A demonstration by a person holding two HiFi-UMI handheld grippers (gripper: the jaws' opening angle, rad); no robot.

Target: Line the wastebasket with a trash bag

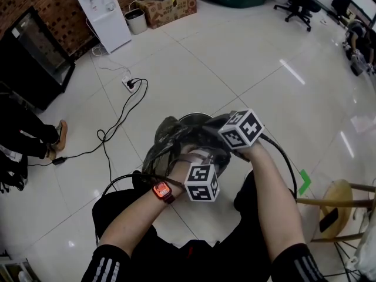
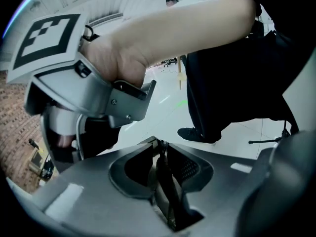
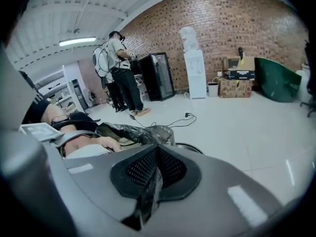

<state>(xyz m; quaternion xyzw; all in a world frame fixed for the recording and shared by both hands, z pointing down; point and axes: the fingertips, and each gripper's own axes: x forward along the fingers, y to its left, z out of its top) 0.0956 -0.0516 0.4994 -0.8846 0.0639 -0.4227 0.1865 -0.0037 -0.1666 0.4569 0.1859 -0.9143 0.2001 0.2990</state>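
The trash bag (image 1: pixel 174 138) is draped over the wastebasket (image 1: pixel 197 117), which stands on glossy white floor tiles (image 1: pixel 247 63) right in front of the person. Both tools are at its near rim. The left gripper (image 2: pixel 160 145) has its jaws pressed on a dark strip of the film. The right gripper (image 3: pixel 157 150), just to its right, is closed on another fold. The bag is thin, crinkled, dark olive plastic, bunched loosely over the left side of the rim. To the left a black cable (image 1: pixel 120 119) runs to a power strip. A water dispenser (image 1: pixel 106 10) and cardboard box (image 1: pixel 170 7) stand by the far brick wall (image 1: pixel 50 2).
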